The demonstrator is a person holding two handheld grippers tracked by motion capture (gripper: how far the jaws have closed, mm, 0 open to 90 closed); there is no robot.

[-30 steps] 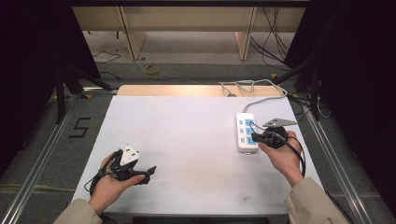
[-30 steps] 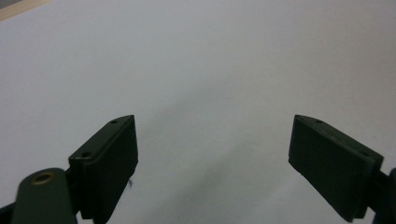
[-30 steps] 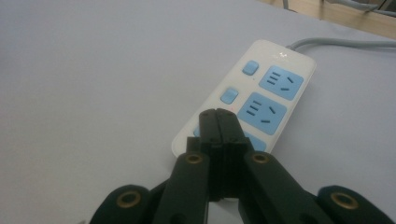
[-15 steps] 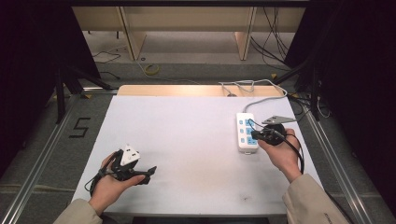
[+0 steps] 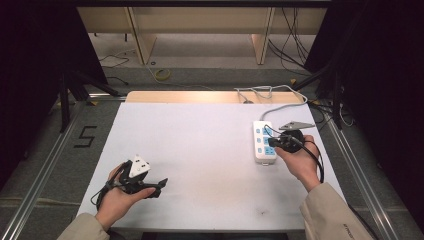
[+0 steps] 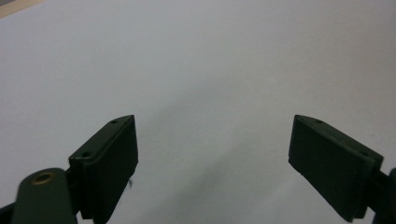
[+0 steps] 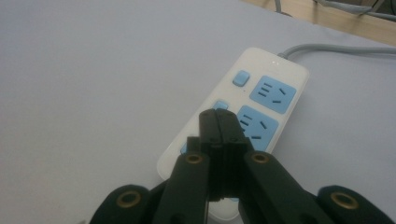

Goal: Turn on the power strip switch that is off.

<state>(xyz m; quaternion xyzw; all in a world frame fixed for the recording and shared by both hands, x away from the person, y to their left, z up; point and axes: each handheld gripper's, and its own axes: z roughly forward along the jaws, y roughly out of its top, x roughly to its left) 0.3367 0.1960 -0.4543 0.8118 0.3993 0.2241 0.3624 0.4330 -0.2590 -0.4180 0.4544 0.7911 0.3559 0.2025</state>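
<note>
You had your right gripper [image 5: 272, 142] down over the white power strip [image 5: 263, 141], which lay on the right side of the white table [image 5: 200, 150] with its grey cord [image 5: 280, 107] running off toward the far edge. In the right gripper view its jaws were pressed flat together with nothing between them, their joined tip sitting just by the middle blue switch [image 7: 221, 105] beside the strip's blue sockets [image 7: 273, 94]; whether the tip was actually touching the button, I could not tell. That looked to me like the pressing step itself, under way but not visibly finished, since no light or switch position gave it away. The far switch [image 7: 241, 78] stood untouched, and the near one was hidden under the jaws. Your left gripper [image 5: 155, 185] rested near the front left corner of the table, well apart from the strip, jaws spread wide over bare surface and holding nothing.
</note>
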